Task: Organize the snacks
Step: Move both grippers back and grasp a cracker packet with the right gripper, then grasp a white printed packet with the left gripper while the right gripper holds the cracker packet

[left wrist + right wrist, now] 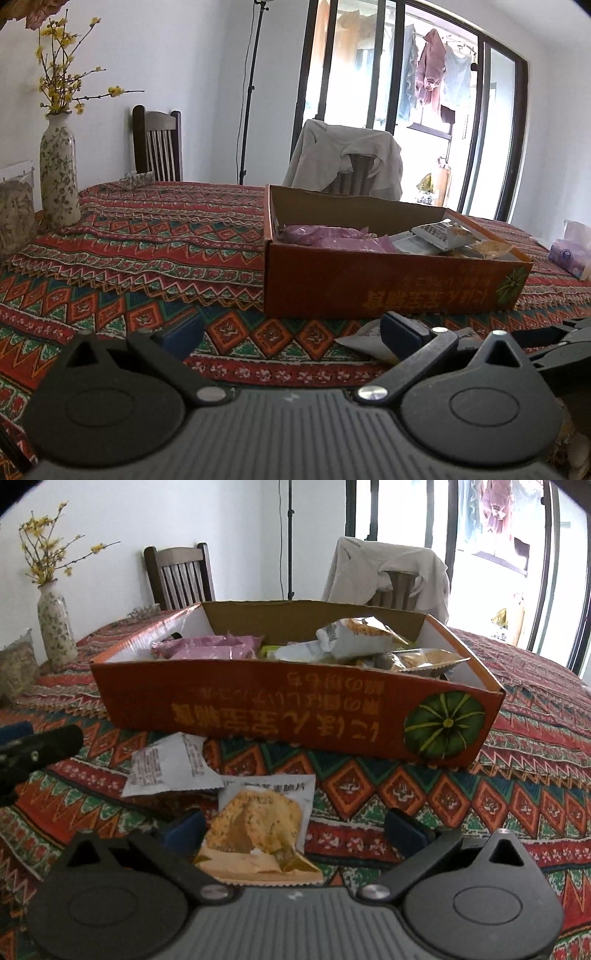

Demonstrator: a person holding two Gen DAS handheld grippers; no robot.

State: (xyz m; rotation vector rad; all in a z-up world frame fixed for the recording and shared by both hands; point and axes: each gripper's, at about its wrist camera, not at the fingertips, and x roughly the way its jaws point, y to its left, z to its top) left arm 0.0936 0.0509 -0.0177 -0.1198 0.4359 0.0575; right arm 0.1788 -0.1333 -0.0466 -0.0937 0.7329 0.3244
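snacks mostly sat in the shallow orange cardboard box with the green pumpkin print [295, 716], likely the collection spot: pink foil packets [207, 648] at its left end, silver and clear cracker packs [354, 635] heaped at the right. two were left on the patterned red woven tabletop [517, 794] just in front of the box: a white packet lying printed back up [170, 766] and a white cracker packet with a yellow biscuit photo [258, 830], its near end towards the camera.

right tool [293, 829] hovered low with its jaws spread wide around the cracker packet, nothing gripped; it looked lined up to close on the packet and lift it over the box's near wall.

left tool [291, 334] was also wide and empty, low over the tabletop left of the box, with a corner of a white packet [364, 339] by its right finger, probably waiting its turn.

a floral ceramic vase with yellow blossoms [59, 170] stood well off to the left, out of the way.
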